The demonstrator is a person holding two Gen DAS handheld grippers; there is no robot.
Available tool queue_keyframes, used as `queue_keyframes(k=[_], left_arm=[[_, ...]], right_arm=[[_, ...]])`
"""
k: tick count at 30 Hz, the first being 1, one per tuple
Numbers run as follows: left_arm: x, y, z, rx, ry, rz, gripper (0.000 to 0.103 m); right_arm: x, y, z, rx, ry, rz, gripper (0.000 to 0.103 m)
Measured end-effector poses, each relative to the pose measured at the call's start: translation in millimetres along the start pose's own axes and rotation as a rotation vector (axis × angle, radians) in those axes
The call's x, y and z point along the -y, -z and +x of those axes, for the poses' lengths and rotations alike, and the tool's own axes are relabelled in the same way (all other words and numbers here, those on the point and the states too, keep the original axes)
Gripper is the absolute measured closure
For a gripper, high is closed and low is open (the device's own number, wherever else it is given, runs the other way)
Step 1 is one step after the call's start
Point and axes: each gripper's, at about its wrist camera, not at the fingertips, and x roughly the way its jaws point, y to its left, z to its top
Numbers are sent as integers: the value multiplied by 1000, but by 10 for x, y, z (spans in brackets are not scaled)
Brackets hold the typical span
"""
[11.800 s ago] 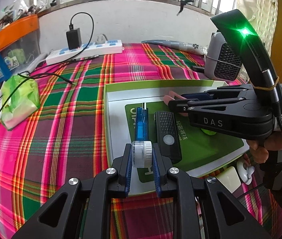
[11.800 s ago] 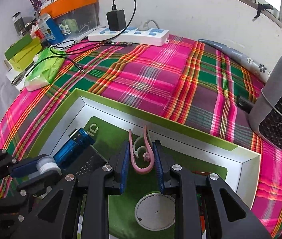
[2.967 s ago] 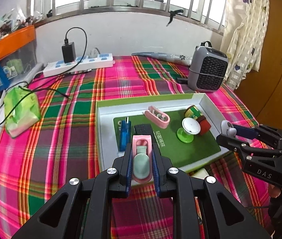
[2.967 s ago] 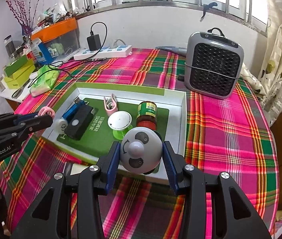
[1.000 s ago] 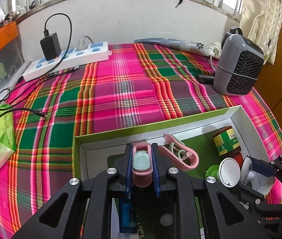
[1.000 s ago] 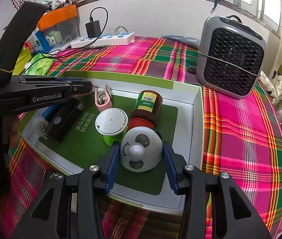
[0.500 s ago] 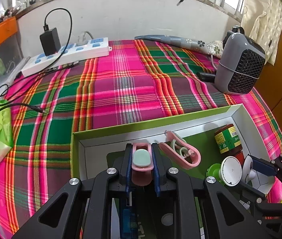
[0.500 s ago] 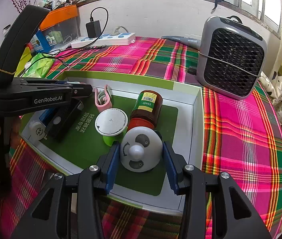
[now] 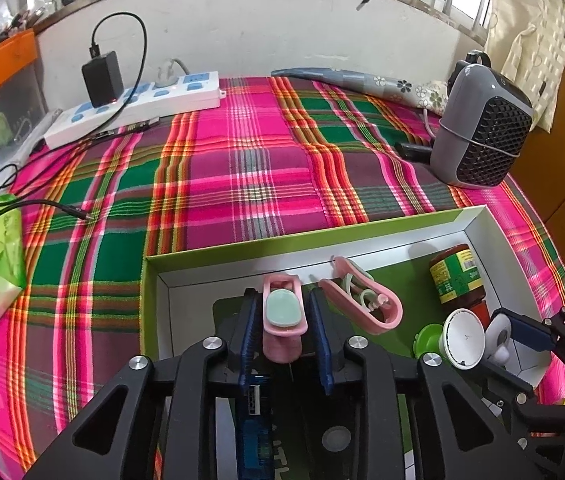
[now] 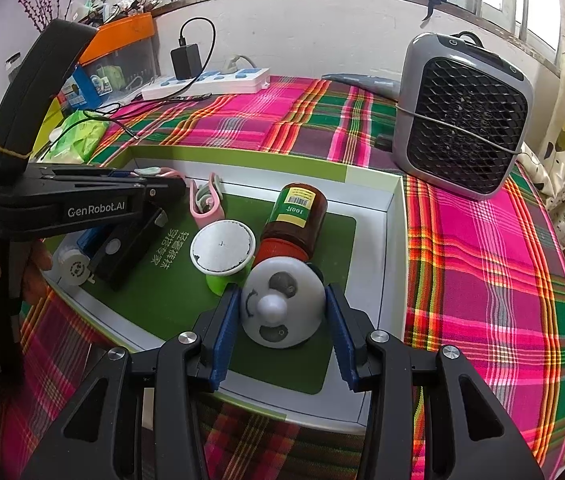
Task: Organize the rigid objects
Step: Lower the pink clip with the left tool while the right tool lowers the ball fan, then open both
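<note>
White lettering "GenRobot.AI" stands on the black side of the left gripper (image 10: 162, 190), seen from the right wrist view. The brown jar (image 10: 296, 222) lying in the tray (image 10: 396, 216) bears a green and yellow label with a barcode and a figure that reads "100" followed by a character too small to make out. White Chinese characters are printed on the tray's green mat (image 10: 170, 276); they cannot be read with confidence.
</note>
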Motion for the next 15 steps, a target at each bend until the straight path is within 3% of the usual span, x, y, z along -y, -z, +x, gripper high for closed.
queue_keyframes(k=[15], left_arm=[[9, 100, -201, 40, -17, -3, 71]], right_arm=[[51, 22, -85, 24, 4, 36, 55]])
